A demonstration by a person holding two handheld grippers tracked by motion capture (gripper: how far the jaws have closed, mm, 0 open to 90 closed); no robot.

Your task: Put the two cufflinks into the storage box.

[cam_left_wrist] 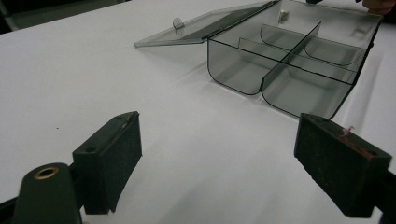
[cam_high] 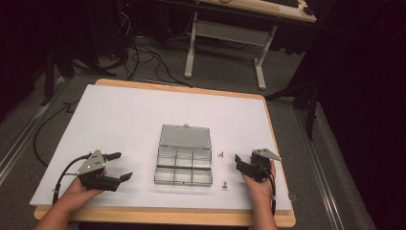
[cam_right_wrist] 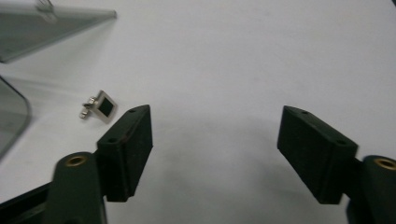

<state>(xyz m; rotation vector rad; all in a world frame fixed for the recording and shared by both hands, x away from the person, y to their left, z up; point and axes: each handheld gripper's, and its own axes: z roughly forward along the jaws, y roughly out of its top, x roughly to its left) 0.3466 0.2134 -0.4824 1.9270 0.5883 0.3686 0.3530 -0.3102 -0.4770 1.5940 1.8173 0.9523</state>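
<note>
An open clear grey compartment box [cam_high: 184, 166] lies mid-table, its lid [cam_high: 185, 136] folded back flat. Two small metal cufflinks lie to its right, one [cam_high: 220, 154] beside the hinge and the other [cam_high: 224, 185] nearer the front edge. My left gripper [cam_high: 123, 166] rests open on the table left of the box, and from its own view the box [cam_left_wrist: 289, 70] lies ahead of the empty gripper [cam_left_wrist: 224, 158]. My right gripper [cam_high: 239, 162] stands open right of the box. In its view a black-faced cufflink [cam_right_wrist: 100, 106] lies just outside the left jaw, with nothing inside the gripper [cam_right_wrist: 219, 149].
The white sheet [cam_high: 129, 115] covers a wooden table whose edge [cam_high: 167, 218] shows at the front. Behind the table stand a white desk frame [cam_high: 225, 43] and loose cables [cam_high: 143, 57] on the floor. A corner of the lid [cam_right_wrist: 46, 21] shows in the right gripper view.
</note>
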